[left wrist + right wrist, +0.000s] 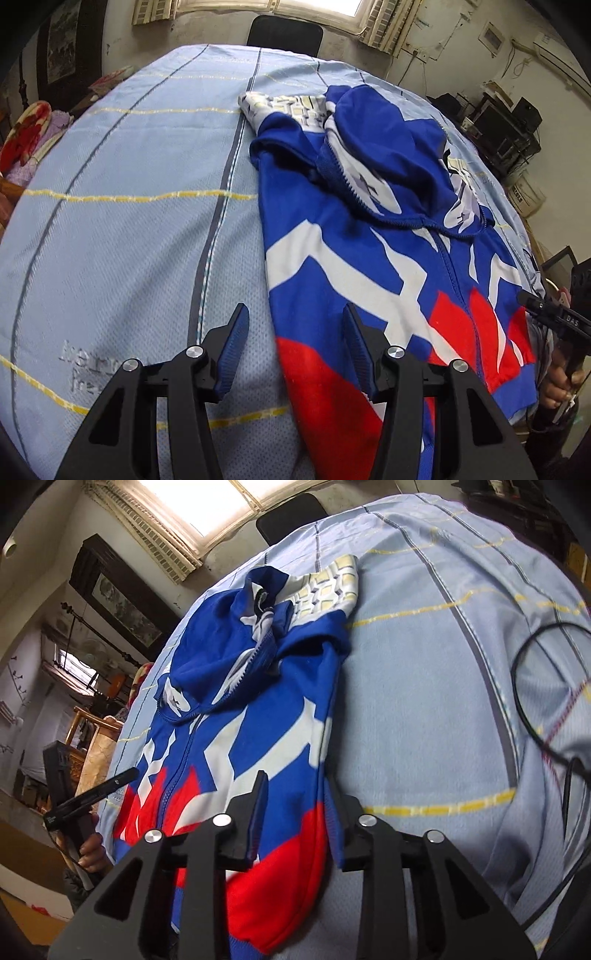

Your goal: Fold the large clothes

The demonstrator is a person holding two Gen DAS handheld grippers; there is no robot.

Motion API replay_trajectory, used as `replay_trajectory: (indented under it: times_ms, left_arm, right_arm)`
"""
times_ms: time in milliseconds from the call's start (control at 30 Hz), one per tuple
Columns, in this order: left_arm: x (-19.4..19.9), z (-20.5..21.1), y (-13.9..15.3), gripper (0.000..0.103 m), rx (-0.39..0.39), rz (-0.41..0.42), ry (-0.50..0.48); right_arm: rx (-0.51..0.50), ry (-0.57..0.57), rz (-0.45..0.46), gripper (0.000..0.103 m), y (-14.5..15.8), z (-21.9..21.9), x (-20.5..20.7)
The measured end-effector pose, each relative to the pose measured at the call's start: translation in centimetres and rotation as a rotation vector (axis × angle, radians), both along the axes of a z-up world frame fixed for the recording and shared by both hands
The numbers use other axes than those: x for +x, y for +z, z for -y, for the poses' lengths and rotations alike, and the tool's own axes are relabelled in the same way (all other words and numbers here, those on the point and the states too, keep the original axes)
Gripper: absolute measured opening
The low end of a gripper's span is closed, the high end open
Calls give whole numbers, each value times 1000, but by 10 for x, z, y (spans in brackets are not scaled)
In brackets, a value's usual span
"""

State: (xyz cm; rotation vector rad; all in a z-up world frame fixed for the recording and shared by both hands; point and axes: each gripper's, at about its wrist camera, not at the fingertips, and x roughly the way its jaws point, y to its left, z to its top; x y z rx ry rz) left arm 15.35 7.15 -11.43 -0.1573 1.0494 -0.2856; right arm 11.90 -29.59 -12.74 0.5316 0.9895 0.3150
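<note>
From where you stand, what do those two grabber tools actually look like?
The left gripper and right gripper look alike: matte black angular arms with triangular cut-outs, round silver bolts at the joints, and ribbed blue pads on the fingers. A thin black cable loops nearby on the bedsheet.

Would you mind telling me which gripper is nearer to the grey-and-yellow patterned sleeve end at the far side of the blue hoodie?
Neither, clearly. The left gripper and right gripper both straddle opposite red hem edges of the hoodie, jaws open, far from the sleeve end.
</note>
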Motion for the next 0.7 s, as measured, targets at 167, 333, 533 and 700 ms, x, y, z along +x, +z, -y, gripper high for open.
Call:
replay_trajectory:
  times_ms: [167, 333, 533, 700]
  left_arm:
    - [-13, -1, 0, 52, -67, -12, -27]
    - [-32, 4, -1, 52, -101, -16, -61]
    - [-48, 2, -3, 52, -187, -26, -79]
    - [-63, -1, 2, 52, -231, 4, -102]
  right_arm:
    - [59, -11, -6, 30, -4, 6, -9]
    - [79, 3, -15, 31, -9, 3, -14]
    - [108, 15, -9, 35, -11, 0, -22]
    - [109, 52, 23, 35, -2, -7, -38]
